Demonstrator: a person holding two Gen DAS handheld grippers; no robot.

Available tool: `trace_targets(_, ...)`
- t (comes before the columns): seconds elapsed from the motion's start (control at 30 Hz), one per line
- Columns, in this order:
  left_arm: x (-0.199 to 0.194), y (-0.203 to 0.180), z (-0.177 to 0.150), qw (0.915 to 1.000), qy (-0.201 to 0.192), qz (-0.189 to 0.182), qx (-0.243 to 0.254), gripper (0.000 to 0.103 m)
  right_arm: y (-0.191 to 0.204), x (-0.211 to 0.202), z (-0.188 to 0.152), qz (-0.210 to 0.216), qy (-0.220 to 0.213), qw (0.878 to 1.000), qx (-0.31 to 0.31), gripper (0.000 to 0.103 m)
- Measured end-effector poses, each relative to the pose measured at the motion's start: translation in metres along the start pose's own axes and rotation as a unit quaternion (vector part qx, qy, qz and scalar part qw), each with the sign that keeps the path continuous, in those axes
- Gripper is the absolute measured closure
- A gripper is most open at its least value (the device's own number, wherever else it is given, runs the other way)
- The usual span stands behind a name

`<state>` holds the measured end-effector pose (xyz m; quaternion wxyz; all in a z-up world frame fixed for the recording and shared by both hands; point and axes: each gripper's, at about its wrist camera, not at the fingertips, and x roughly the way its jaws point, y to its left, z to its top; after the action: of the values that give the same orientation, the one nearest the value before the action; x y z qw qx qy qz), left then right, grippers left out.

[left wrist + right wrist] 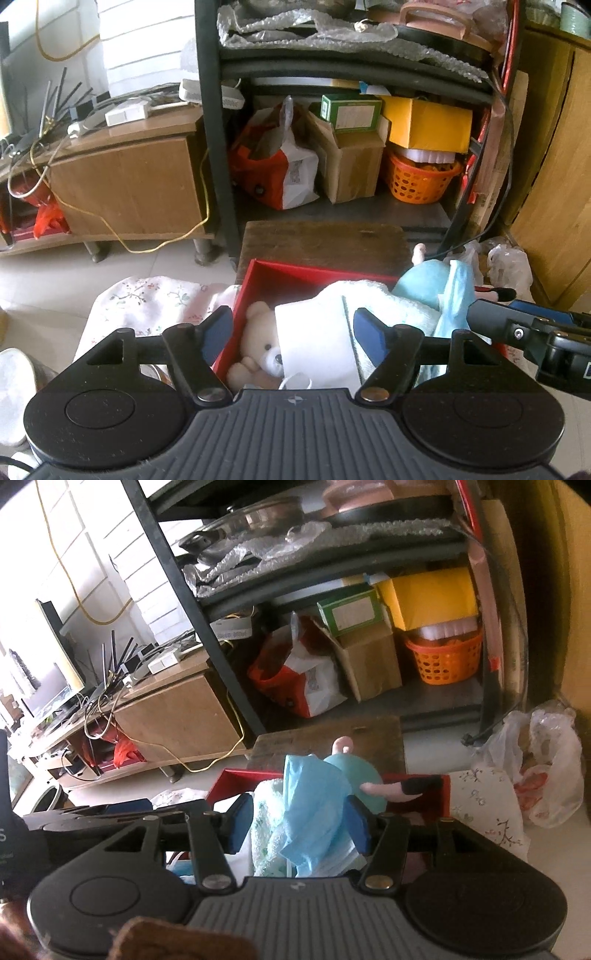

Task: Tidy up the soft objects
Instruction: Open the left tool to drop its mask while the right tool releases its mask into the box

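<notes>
A red box (291, 275) sits open on a flowered cloth (147, 299), and everything here is placed relative to it.

Left of the box, the flowered cloth spreads out toward a pale tiled floor. Farther back on that side stands a low wooden cabinet (125, 184) with a yellow cable trailing down in front of it.

Over the box's near left part hovers the left gripper (291, 334), its blue pads standing wide apart and gripping nothing. Between and below them, inside the box, lies a cream teddy bear (260, 345) on its back. A white face mask (317, 339) covers part of the bear — its ear loop lies at the box's near edge.

Toward the box's middle lies a pale towel (391, 299), folded, resting across the contents.

Over the right part of the box is the right gripper (298, 825), partly open. A light blue face mask (314, 808) stands bunched between its pads; whether the pads press on it cannot be told.

Just behind that mask, at the box's far right corner, rests a light blue plush doll (354, 775) with a pink limb reaching along the box's right rim.

Beyond the box is a worn wooden board (325, 243), then a dark metal shelf rack (210, 129) holding an orange basket (421, 181). Right of the box — on the floor — sits a crumpled plastic bag (543, 760).
</notes>
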<state>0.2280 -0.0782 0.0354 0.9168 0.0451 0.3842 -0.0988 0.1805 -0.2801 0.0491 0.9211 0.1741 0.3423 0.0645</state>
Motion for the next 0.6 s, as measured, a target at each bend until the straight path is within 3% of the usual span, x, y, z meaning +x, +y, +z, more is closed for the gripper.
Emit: trace_targets(0.6, -0.071, -0.001, -0.029, 0.9991, -0.036, 0.003, 0.021, 0.029, 0.025, -0.068, -0.022, 0.01, -0.024, 0.999, -0.031, 0.077)
